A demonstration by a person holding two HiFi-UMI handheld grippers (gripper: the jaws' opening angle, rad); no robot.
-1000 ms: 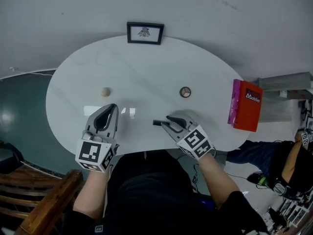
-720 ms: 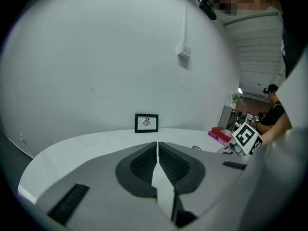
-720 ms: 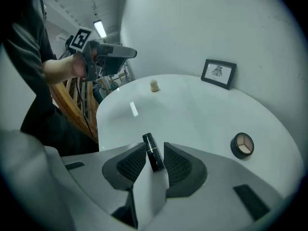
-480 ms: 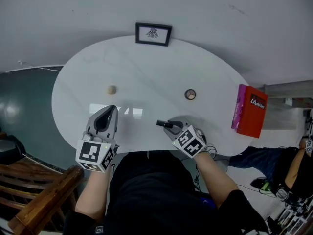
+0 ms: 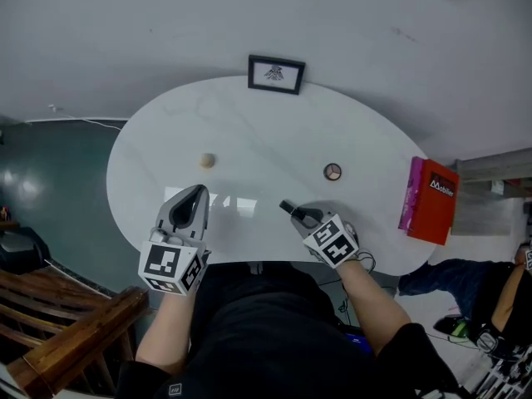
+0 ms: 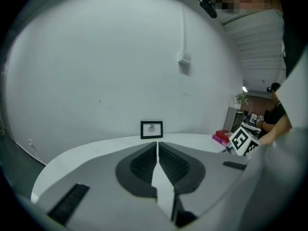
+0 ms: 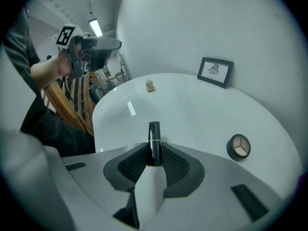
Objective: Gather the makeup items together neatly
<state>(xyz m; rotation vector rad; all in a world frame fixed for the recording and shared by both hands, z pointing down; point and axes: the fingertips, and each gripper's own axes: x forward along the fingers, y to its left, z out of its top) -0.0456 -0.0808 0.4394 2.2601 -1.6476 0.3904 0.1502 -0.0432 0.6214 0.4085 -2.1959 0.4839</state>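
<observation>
While the right hand-held gripper [image 7: 154, 151] hangs low over the near edge of the white desk [image 5: 266, 140], its 2 jaws pinch a black lipstick [image 7: 154, 137] with a thin gold band. The tube lies along the line of the jaws, its far half sticking out past the tips toward the middle of the desk. These jaws have just been closing, and the pads press on the tube from both sides. Whether the free end touches the desk I cannot tell.

A round compact [image 5: 332, 171] with 3 shades lies flat on the desk, near that gripper, further in and a little to the right. A beige sponge [image 5: 207, 160] sits well apart from both, on the left half of the desk.

The left hand-held gripper [image 6: 158, 147] is held above the near left edge, its jaws pressed together with nothing between them.

At the far edge a small framed picture [image 5: 276, 74] stands against the wall. A red box [image 5: 432, 199] rests at the right end of the desk.
</observation>
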